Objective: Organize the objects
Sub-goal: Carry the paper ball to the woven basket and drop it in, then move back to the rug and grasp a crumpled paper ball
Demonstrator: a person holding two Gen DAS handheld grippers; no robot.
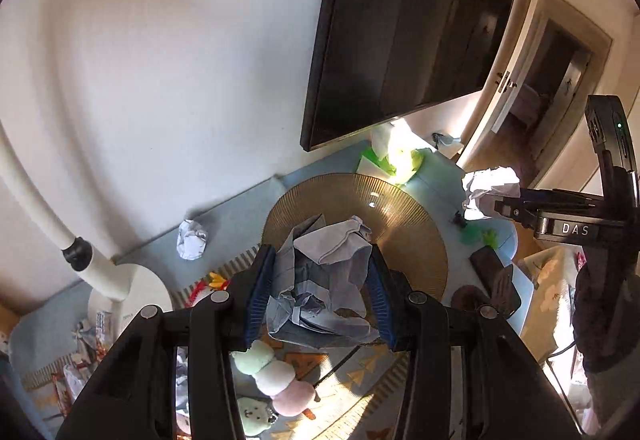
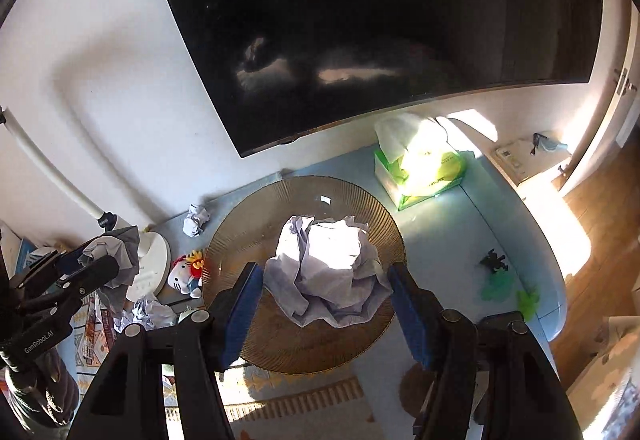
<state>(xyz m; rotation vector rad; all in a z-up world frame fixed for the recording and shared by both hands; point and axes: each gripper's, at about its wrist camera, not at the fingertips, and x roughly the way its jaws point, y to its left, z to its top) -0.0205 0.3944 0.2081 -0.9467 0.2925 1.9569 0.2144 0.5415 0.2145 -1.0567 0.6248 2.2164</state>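
Cluttered blue desk (image 2: 452, 240): both claws grip crumpled paper wads over the ribbed plate (image 2: 248, 236); loose wads remain, so tidying looks early.

Left claw (image 1: 322, 294) is clamped on a bluish paper wad (image 1: 320, 280); right claw (image 2: 326, 306) holds a white paper wad (image 2: 328, 272), its pads only loosely against it. A small paper ball (image 2: 196, 220) lies by the wall.

The right gripper (image 1: 490, 199) body reads "DAS"; the left gripper (image 2: 86, 260) body reads "GenRobot.AI".

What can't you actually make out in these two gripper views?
1. Left wrist view: the grey paper wad in the left gripper hides the near part of the ribbed plate.
2. Right wrist view: the white paper wad in the right gripper covers the plate's middle; sun glare washes out the tissue box print.
3. Right wrist view: the dark figurine is too small to identify.
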